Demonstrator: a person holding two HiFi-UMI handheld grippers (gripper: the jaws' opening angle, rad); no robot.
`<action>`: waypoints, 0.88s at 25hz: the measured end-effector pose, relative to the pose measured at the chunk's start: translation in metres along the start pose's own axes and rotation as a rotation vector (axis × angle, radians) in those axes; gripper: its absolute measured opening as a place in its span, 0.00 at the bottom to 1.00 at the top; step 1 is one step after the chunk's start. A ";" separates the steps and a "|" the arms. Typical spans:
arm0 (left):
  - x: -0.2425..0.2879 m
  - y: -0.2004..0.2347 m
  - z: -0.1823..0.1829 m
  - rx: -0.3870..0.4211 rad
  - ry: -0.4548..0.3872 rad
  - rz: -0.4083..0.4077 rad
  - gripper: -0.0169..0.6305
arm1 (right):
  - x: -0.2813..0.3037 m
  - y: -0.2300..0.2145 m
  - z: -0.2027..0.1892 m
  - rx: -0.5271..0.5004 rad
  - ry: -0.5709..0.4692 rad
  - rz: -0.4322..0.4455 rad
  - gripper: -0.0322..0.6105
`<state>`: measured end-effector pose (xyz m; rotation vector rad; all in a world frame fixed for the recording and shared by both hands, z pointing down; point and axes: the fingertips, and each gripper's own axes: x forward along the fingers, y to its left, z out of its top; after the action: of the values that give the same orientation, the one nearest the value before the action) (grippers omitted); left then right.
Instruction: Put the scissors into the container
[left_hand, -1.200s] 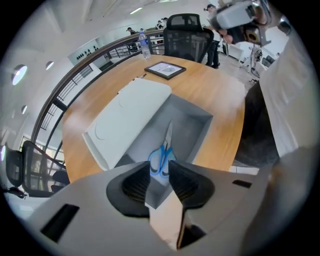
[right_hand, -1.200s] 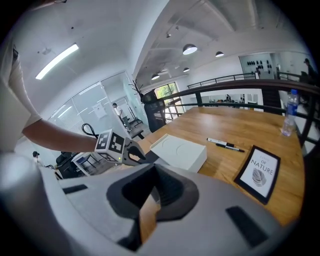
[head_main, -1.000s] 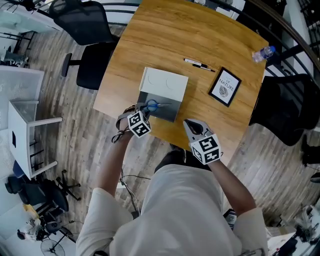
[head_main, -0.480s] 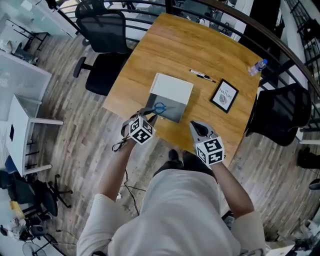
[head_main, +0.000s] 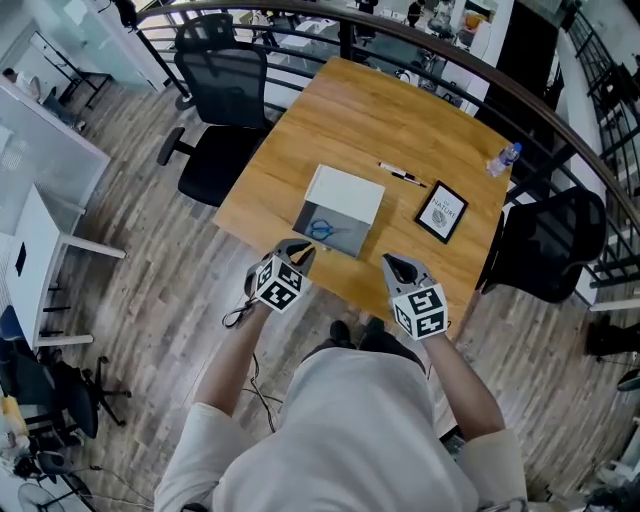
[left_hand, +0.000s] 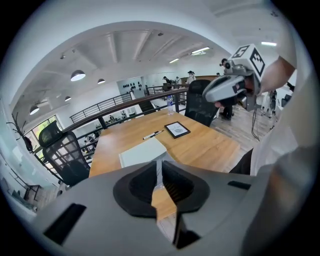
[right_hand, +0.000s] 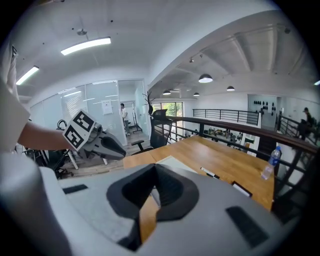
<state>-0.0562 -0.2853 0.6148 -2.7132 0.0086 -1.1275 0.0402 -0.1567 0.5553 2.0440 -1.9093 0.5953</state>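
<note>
The grey container (head_main: 333, 214), its white lid (head_main: 345, 190) lying on the back half, sits near the table's front edge. The blue-handled scissors (head_main: 322, 230) lie inside its uncovered front part. My left gripper (head_main: 300, 249) hangs just in front of and left of the container, clear of it. Its jaws have just been closing, and a thin gap with nothing in it remains (left_hand: 159, 167). My right gripper (head_main: 393, 263) floats to the container's right front, its fingertips together and empty (right_hand: 155, 170). The lid also shows ahead in both gripper views (left_hand: 142, 151) (right_hand: 176, 163).
On the wooden table (head_main: 400, 120) lie a pen (head_main: 402, 174), a black-framed card (head_main: 441, 212) and a water bottle (head_main: 502, 159) at the far right. Black office chairs (head_main: 225, 85) (head_main: 545, 245) stand at its left and right sides. A railing (head_main: 480, 75) runs behind.
Both grippers have drawn back from the container and risen. The left one has left the scissors in the container, and its jaws have narrowed. The table looks smaller and farther below.
</note>
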 end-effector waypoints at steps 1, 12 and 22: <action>-0.002 -0.001 0.000 -0.014 -0.002 0.004 0.07 | -0.001 -0.002 0.000 -0.005 0.004 -0.005 0.05; -0.045 -0.003 0.029 -0.162 -0.073 0.062 0.02 | -0.027 -0.009 0.031 -0.069 -0.023 0.066 0.05; -0.098 -0.003 0.070 -0.328 -0.262 0.144 0.02 | -0.048 -0.016 0.067 -0.118 -0.100 0.130 0.05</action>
<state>-0.0770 -0.2616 0.4985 -3.0666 0.3745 -0.7815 0.0613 -0.1449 0.4750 1.9217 -2.0940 0.4053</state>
